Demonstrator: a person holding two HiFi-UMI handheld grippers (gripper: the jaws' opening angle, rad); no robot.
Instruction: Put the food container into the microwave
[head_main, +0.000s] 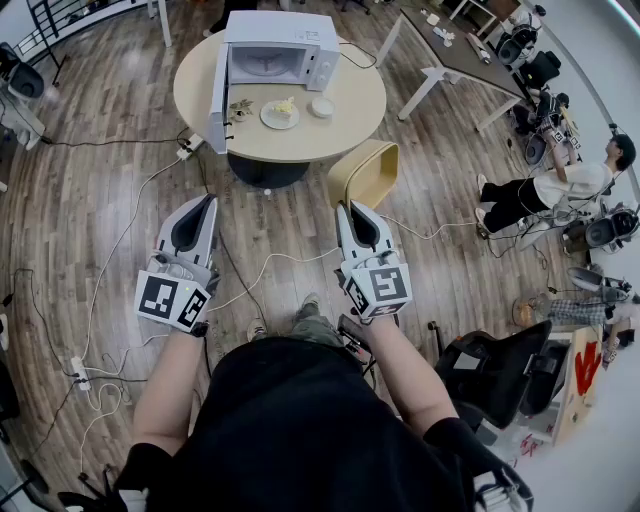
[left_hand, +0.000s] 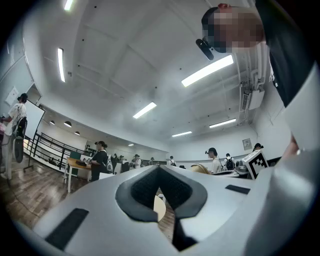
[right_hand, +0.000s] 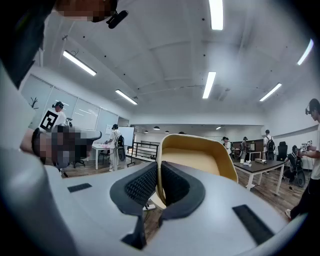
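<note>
I hold my left gripper (head_main: 207, 203) and my right gripper (head_main: 346, 208) low in front of me, one to each side, both pointing away from my body. The left one is clenched: its dark pads meet at the tips and nothing sits between them. The right one is closed down too, with only a thin slit left between its pads, and it grasps nothing; through the slit I see just the yellow chair beyond.

Under both tools lies the wooden floor (head_main: 120, 180), crossed by pale cables (head_main: 270, 262) that run between my grippers and off to the left.

Just beyond my right gripper stands the yellow chair (head_main: 365, 172), its shell open towards me, close against the near right edge of the round table (head_main: 345, 135).

The food container (head_main: 279, 112), a white round dish with something pale yellow in it, sits on that table near its middle, in front of the microwave and outside it. A small white bowl (head_main: 321, 107) is just to its right, apart from it. To its left lie some small dark bits I cannot make out.

The microwave (head_main: 285, 45) stands at the far side of the table, its door (head_main: 218, 95) swung open to the left and its cavity facing me.

Far to the right a person (head_main: 560, 185) sits low by some equipment.
</note>
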